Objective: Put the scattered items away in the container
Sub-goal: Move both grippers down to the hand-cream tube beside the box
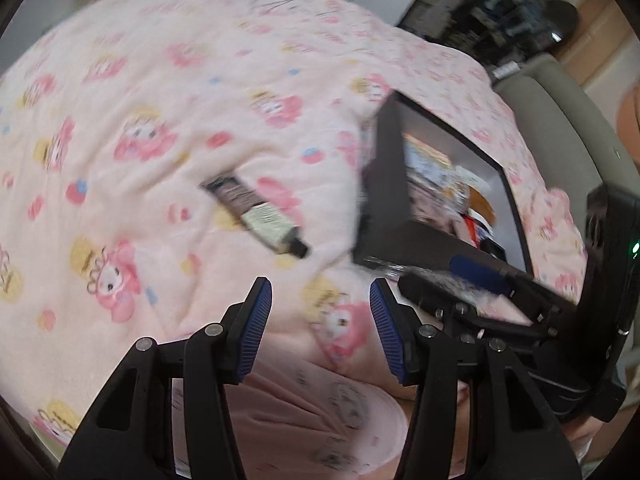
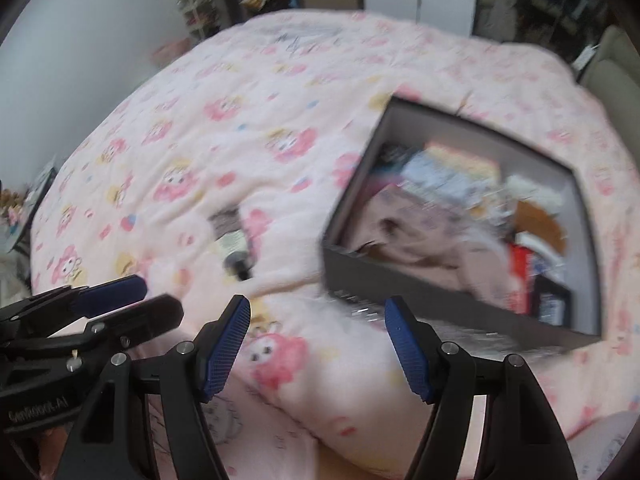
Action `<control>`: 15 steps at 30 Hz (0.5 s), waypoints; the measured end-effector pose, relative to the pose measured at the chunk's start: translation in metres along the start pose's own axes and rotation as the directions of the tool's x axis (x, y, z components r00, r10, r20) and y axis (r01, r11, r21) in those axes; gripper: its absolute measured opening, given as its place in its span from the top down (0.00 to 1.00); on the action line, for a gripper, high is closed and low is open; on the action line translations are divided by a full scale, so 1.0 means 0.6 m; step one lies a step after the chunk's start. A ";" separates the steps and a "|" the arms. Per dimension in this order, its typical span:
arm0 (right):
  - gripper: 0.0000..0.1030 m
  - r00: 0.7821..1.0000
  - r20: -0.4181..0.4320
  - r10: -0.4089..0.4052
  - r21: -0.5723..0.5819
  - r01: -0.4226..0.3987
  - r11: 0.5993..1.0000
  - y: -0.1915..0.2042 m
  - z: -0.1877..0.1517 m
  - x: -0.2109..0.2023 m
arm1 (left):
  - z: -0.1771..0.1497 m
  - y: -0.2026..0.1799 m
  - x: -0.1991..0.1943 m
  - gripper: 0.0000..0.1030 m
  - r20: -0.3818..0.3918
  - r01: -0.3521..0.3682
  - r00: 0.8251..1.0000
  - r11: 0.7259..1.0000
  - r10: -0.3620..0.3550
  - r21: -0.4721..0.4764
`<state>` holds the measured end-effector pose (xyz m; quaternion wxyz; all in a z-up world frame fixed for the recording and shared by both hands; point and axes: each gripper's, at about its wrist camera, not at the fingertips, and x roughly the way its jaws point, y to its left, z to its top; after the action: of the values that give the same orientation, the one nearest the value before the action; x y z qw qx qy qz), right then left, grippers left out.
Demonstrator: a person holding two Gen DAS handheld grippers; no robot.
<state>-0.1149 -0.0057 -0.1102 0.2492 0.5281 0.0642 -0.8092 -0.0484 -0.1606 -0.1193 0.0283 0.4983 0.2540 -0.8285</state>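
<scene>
**One tube left out on the quilt**

Out on the left of the pink quilt (image 1: 160, 80) lies a small tube (image 1: 256, 216), flat, its dark cap pointing near-right. It looks light and soft-walled, likely to slip if squeezed hard; across the mid-body seems the best hold. Nearer in, the left gripper (image 1: 320, 332) hangs above the quilt with jaws parted, nothing between them. Then the right gripper (image 2: 318, 346), spread wider, equally empty. Far right sits the dark box (image 2: 400, 286), open and already crowded with packets, well apart from the tube.
</scene>
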 end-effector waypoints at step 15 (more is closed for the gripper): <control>0.35 0.981 -0.175 0.082 0.060 -0.072 0.996 0.041 0.040 0.166 | 0.092 0.112 0.153 0.50 -0.146 0.048 0.985 0.964 -0.088 -0.260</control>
<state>-0.1549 -0.0691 -0.1840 0.2593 0.6064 0.0440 -0.7504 -0.1192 -0.2246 -0.2023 0.0438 0.5448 0.3769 -0.7478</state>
